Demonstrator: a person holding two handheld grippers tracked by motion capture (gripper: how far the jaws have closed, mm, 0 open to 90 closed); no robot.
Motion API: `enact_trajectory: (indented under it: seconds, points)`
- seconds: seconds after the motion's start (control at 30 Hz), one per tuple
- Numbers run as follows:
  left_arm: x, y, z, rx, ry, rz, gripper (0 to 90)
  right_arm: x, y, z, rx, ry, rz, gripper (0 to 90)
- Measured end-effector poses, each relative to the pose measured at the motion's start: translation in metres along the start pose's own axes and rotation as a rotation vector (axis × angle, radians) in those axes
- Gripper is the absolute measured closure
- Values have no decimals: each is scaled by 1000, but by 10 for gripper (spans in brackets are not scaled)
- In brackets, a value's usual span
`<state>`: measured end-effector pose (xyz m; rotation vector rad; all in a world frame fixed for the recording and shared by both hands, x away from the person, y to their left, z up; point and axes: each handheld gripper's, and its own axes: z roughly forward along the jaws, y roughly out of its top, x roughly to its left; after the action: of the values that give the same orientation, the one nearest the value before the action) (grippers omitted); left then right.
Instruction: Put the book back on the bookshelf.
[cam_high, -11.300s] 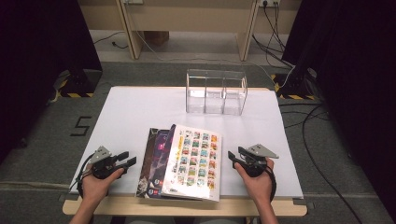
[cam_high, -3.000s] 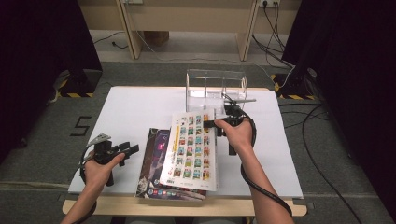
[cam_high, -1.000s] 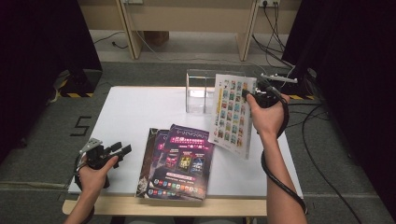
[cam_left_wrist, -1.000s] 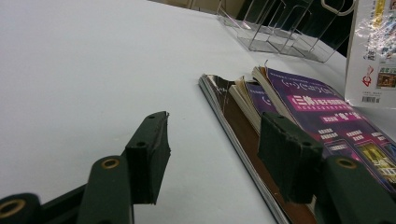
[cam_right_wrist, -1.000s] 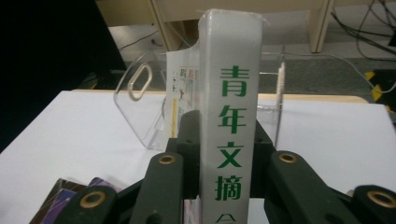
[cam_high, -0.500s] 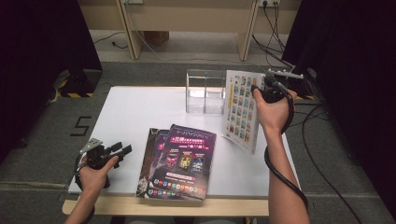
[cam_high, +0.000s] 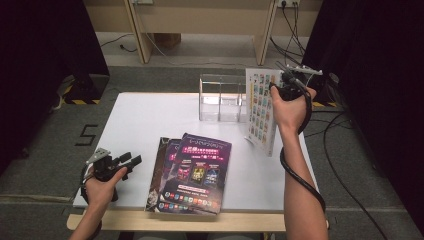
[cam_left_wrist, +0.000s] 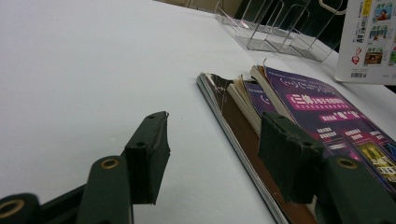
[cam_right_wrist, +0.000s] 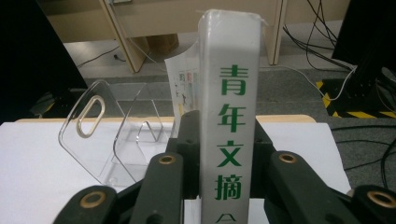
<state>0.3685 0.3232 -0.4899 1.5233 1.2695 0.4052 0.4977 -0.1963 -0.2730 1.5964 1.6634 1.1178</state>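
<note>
My right gripper (cam_high: 278, 86) is shut on the spine of a white magazine (cam_high: 261, 111) with rows of small colour pictures. It holds the magazine upright above the table, just right of the clear acrylic rack (cam_high: 220, 98). In the right gripper view the grey spine with green characters (cam_right_wrist: 229, 126) stands between the jaws of my right gripper (cam_right_wrist: 226, 140), with the rack (cam_right_wrist: 107, 135) to its left. My left gripper (cam_high: 131, 160) rests open at the table's front left with nothing in it. In the left gripper view my left gripper (cam_left_wrist: 219, 158) points at a stack of purple-covered magazines (cam_left_wrist: 303, 107).
The stack of magazines (cam_high: 192, 172) lies near the front edge of the white table (cam_high: 150, 115). The rack has several upright dividers and stands at the back. Cables (cam_high: 345, 180) run over the floor to the right. A wooden frame (cam_high: 200, 20) stands behind the table.
My right hand lifted the white magazine off the stack and carried it up and to the right, to the rack's right end. It now hangs more edge-on. The left gripper has stayed put.
</note>
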Motion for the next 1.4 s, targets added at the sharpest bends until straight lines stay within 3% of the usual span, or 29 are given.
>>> enact_trajectory:
  seconds: [0.5, 1.07, 1.4]
  points:
    - [0, 0, 0, -1, -6, 3, 420, 7, 15, 24, -43, 6, 18, 741]
    - [2, -1, 0, 1, 0, 9, 420, 9, 34, 48, -158, 1, 11, 741]
    - [2, -1, 1, 2, 1, 9, 420, 10, 34, 68, -213, -10, 10, 741]
